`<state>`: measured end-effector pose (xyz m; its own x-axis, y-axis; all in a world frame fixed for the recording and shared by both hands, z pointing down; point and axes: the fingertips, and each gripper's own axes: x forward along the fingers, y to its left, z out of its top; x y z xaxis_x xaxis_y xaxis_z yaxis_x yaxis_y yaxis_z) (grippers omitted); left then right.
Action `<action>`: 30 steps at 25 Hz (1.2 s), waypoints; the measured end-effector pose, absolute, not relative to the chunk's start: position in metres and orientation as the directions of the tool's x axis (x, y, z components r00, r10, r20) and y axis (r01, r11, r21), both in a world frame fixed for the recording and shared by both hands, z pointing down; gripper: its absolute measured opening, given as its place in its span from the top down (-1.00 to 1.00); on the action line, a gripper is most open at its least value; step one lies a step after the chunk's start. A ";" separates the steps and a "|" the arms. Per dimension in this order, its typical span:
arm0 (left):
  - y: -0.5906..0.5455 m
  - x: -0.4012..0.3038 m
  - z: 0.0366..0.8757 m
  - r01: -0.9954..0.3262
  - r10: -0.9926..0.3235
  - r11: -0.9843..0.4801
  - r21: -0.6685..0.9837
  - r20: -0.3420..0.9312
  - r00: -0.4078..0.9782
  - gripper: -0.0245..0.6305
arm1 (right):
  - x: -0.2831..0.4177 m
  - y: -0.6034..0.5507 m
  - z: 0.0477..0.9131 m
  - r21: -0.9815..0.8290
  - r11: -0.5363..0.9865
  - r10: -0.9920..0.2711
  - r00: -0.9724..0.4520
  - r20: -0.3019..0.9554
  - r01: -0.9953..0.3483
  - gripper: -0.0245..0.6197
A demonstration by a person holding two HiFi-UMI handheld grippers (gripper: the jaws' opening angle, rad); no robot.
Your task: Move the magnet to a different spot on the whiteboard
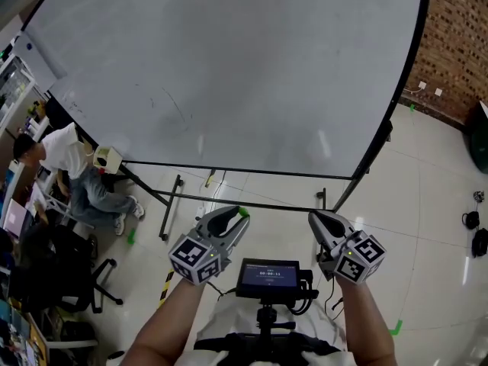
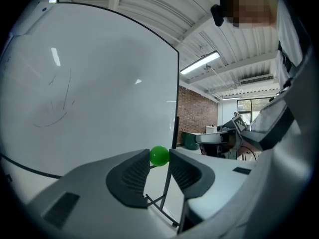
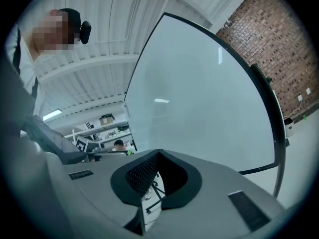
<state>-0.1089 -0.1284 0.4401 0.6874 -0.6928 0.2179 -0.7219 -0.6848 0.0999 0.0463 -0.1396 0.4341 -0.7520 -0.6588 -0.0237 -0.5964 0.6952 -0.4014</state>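
Left tongs: clamped on the magnet, a small green ball pinched between the very tips.
Right tongs: tips together, nothing between them.
Magnet's place: off the whiteboard and held in front of it. In the head view it shows below the board's lower edge, left of middle.
Whiteboard: large and upright on a dark floor stand, with faint pen marks left of its middle.
Screen: small, between the two forearms, close to the body.
Left background: a person sits bent over near the board's lower left corner.
Right background: a brick wall beyond the board's right edge.
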 end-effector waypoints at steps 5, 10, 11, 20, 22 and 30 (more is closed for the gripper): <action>-0.112 -0.154 0.454 -0.729 -0.697 -0.667 0.156 0.217 0.684 0.48 | 0.008 -0.131 0.435 -0.402 0.686 -0.664 -0.747 -0.007 -0.606 0.88; -0.106 -0.187 0.456 -0.721 -0.693 -0.669 0.181 0.196 0.693 0.48 | -0.018 -0.123 0.436 -0.411 0.662 -0.685 -0.729 0.008 -0.627 0.88; -0.105 -0.194 0.457 -0.719 -0.691 -0.671 0.182 0.197 0.695 0.48 | -0.024 -0.121 0.437 -0.411 0.659 -0.686 -0.727 0.014 -0.630 0.88; -0.092 -0.234 0.461 -0.701 -0.679 -0.685 0.199 0.175 0.713 0.48 | -0.061 -0.104 0.440 -0.412 0.640 -0.702 -0.711 0.029 -0.649 0.88; -0.090 -0.238 0.460 -0.695 -0.675 -0.690 0.204 0.168 0.719 0.48 | -0.066 -0.100 0.439 -0.409 0.636 -0.707 -0.707 0.030 -0.654 0.88; -0.079 -0.260 0.465 -0.688 -0.669 -0.694 0.213 0.163 0.725 0.47 | -0.085 -0.084 0.440 -0.397 0.625 -0.720 -0.693 0.038 -0.672 0.88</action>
<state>-0.2595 -0.0789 0.4651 0.7252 -0.6690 0.1631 -0.6879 -0.6939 0.2127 -0.0854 -0.0837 0.4398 -0.6929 -0.7201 0.0378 -0.6717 0.6255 -0.3970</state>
